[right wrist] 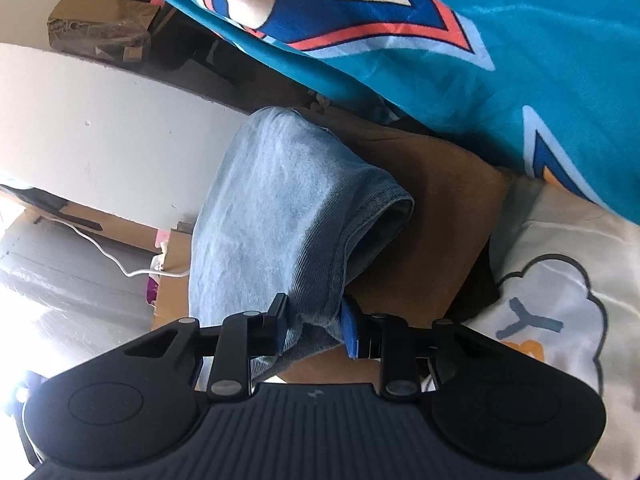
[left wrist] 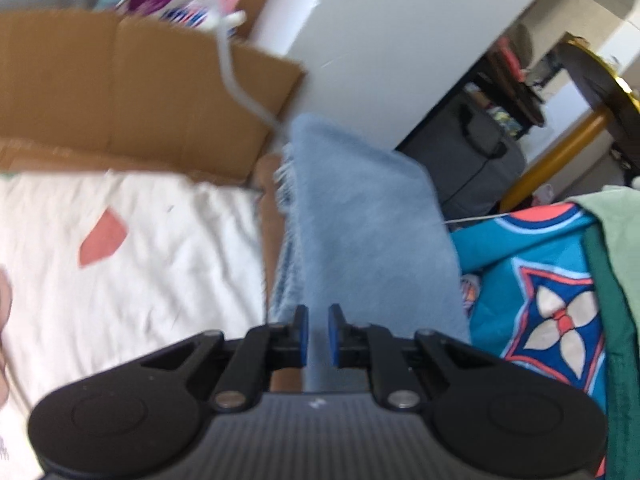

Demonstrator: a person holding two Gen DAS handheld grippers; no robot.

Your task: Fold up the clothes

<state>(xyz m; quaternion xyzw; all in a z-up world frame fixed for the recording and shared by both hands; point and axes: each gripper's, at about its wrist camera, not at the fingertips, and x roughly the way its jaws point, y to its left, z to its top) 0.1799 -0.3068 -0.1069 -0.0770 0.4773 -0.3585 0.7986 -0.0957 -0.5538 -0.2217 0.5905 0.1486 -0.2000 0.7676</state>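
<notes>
two wrist views of a pair of light blue jeans (left wrist: 360,216) held up off a bed. in the left wrist view, the left claw (left wrist: 318,334) has its blue pads drawn close together with the denim running between them; the picture is blurred, so whether the pads truly pinch the cloth cannot be told. in the right wrist view, the right claw (right wrist: 314,322) is clamped on a bunched edge of the jeans, which arch up and away from it toward a white wall (right wrist: 112,140). below lie a white sheet (left wrist: 132,264) to the left, a brown cloth (right wrist: 432,216) under the denim, and a teal patterned blanket (left wrist: 532,280) to the right. a cardboard box (left wrist: 132,92) stands at the far left.

judgement: the step in hand seems to be raising the jeans to straighten them before a fold. to do it well, keep both grips firm, draw the two held points apart until the denim hangs flat, then lower it onto the bed without twisting.
</notes>
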